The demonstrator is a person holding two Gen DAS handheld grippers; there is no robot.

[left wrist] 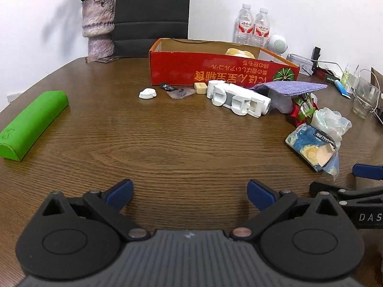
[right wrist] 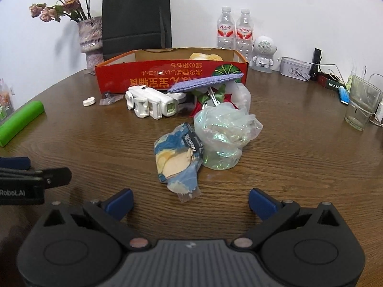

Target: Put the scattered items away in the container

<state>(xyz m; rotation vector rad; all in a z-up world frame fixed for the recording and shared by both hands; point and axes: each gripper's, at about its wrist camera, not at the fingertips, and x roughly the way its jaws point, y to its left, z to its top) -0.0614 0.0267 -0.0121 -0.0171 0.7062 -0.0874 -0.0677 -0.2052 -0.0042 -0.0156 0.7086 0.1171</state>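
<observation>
A red cardboard box stands at the back of the wooden table, with a yellowish item inside. In front of it lie a white plastic gadget, a purple cloth, a small white cap, a tan block, a blue-and-yellow wrapper and a crumpled clear bag. My left gripper is open over bare table. My right gripper is open just short of the wrapper.
A green case lies at the left. A vase of dried flowers, a black bag, two water bottles, a white speaker, a glass and cables line the back and right edge.
</observation>
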